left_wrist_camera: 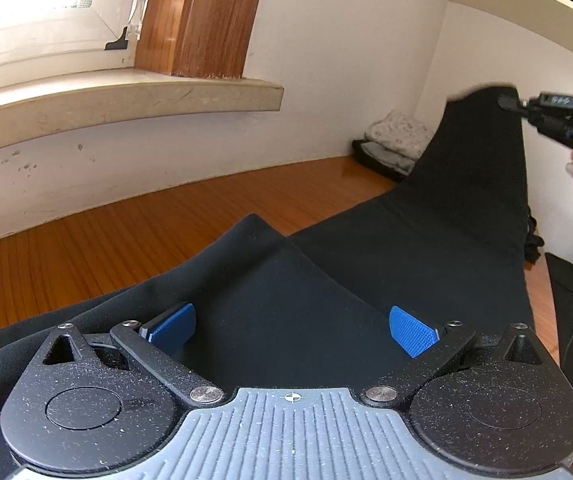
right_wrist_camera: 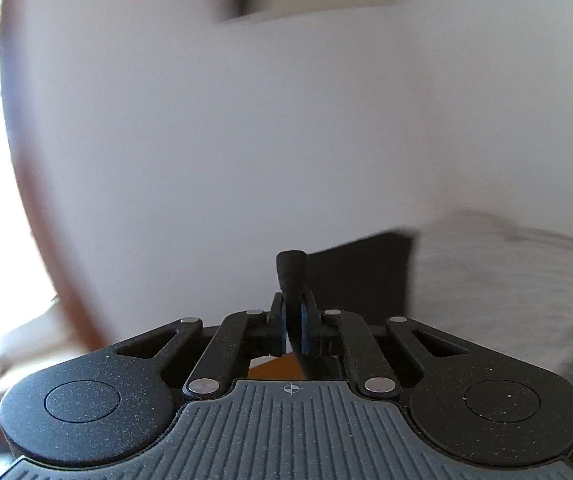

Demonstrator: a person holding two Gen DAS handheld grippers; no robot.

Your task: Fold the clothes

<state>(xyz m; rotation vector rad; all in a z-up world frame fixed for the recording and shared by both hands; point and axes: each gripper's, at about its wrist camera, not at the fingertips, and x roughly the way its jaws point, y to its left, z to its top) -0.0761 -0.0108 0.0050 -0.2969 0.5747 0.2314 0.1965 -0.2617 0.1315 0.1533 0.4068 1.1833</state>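
Lifting one end of the black garment (left_wrist_camera: 366, 272) clear of the table (left_wrist_camera: 126, 240), we have the right gripper (right_wrist_camera: 294, 320) clamped on a bunched edge while the rest lies on the table. Our left gripper (left_wrist_camera: 292, 330) hangs wide open over the near fold, empty. We judge the cloth soft, light and limp, best pinched at hems or corners.

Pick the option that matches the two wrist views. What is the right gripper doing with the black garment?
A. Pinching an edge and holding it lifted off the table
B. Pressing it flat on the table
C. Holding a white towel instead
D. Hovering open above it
A: the right gripper has its pads shut on the black garment, whose far end hangs raised above the wooden table.
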